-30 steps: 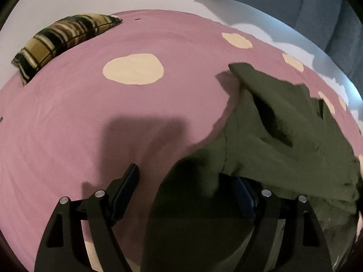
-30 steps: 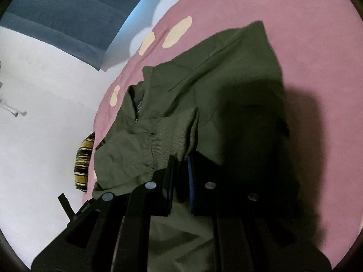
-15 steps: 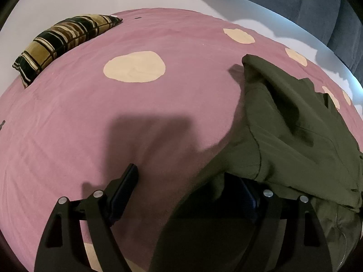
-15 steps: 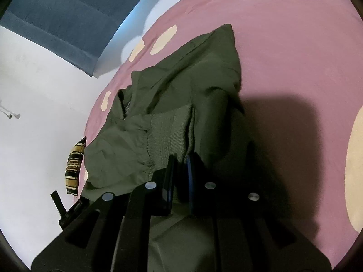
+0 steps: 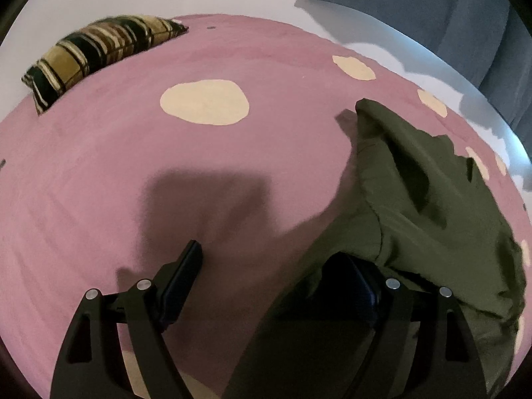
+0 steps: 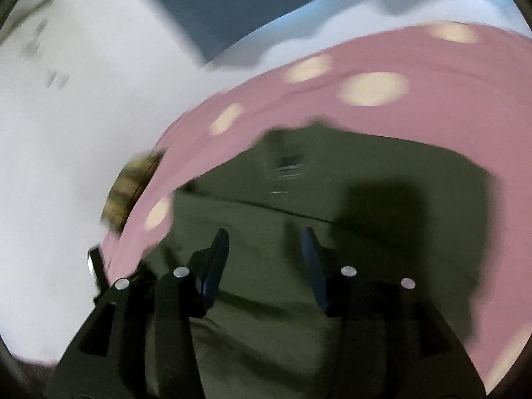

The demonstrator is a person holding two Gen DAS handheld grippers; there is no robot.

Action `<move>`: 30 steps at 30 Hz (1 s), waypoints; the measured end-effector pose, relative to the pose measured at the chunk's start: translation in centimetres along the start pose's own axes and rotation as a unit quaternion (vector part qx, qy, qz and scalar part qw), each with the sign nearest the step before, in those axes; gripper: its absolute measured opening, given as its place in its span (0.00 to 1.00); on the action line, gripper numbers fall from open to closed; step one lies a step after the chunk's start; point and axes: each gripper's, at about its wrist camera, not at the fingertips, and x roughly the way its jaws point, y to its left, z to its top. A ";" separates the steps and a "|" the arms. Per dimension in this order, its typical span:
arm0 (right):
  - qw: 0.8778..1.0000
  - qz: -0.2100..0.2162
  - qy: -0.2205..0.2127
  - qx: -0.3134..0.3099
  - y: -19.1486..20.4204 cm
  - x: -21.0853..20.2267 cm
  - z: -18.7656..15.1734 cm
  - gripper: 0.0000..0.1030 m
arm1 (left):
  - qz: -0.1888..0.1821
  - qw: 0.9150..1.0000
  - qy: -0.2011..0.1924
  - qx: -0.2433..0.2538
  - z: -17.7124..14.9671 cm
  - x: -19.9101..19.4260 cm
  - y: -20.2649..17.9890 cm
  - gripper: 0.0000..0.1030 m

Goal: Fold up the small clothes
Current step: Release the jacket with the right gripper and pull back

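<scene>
While both fingers [image 6: 219, 249] gape, olive garment [image 6: 382, 179] on pink sheet [image 5: 133, 166]

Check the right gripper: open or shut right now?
Open. In the right wrist view the right gripper has its two fingers spread, with the green garment showing in the gap and nothing pinched between them.

The olive jacket [image 5: 432, 206] is matt woven cloth, lying on a soft, matt pink cloth cover [image 5: 166, 173].
</scene>
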 end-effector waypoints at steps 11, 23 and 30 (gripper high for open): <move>0.967 0.082 0.179 -0.159 11.4 22.0 6.7 0.45 | 0.008 1.000 -0.001 0.002 0.1 0.9 0.2 0.79; 0.977 0.060 0.160 -0.129 9.1 24.3 7.4 0.00 | 0.016 1.000 -0.007 -0.011 0.0 0.7 0.4 0.79; 0.982 0.023 0.171 -0.077 6.4 26.2 6.6 0.03 | 0.020 1.000 -0.006 -0.010 0.0 0.8 0.4 0.79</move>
